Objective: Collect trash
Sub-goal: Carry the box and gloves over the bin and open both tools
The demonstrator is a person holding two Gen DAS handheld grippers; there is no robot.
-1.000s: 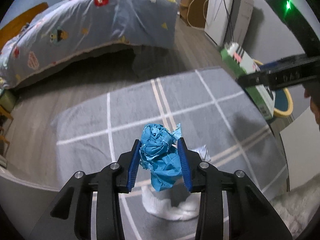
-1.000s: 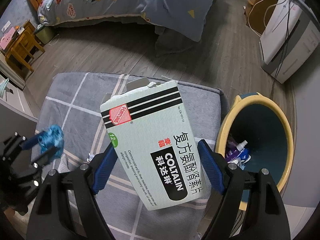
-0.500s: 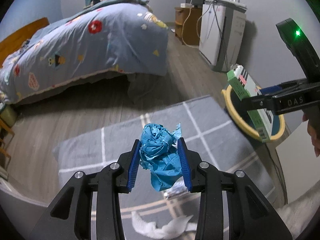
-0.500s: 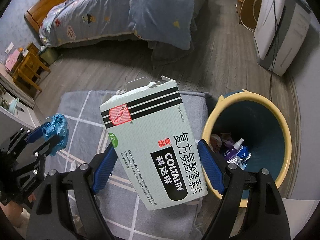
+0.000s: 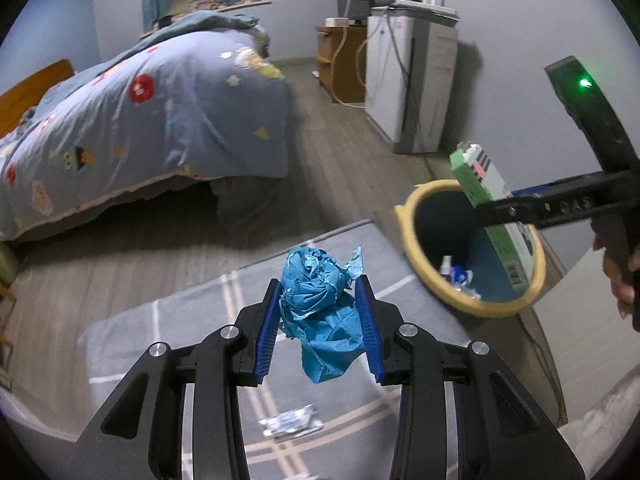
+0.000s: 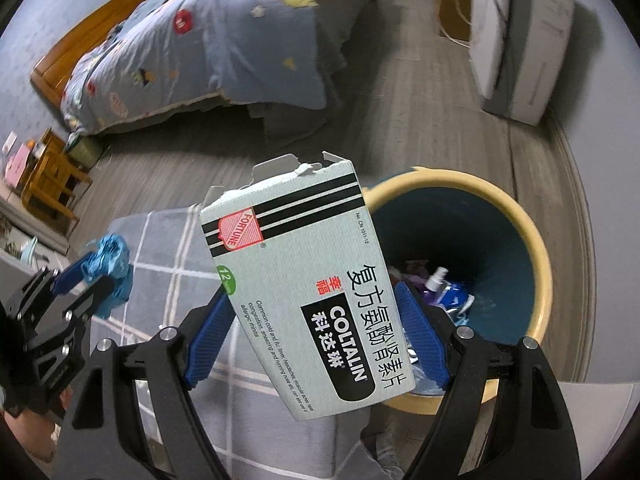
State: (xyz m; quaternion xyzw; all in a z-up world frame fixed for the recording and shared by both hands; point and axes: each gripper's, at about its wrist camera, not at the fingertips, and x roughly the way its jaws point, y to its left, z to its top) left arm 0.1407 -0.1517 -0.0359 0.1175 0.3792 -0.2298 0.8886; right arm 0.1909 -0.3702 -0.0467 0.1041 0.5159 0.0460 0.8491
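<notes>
**Both grippers loaded, angled downward**

The left gripper [image 5: 318, 312] points steeply down, its blue-padded jaws partly closed and pressing on a crumpled blue paper wad [image 5: 320, 308] from both sides. In the right wrist view it sits low at the near left, a hand [image 6: 24, 436] just visible beneath its black frame. The right gripper [image 6: 316, 332] tips down more steeply — jaws spread wide, pads flat against the two edges of a pale green medicine box [image 6: 304, 288], which stands tilted between them. From the left wrist view, fingers [image 5: 620, 280] of the right hand wrap the handle at the far right.
</notes>
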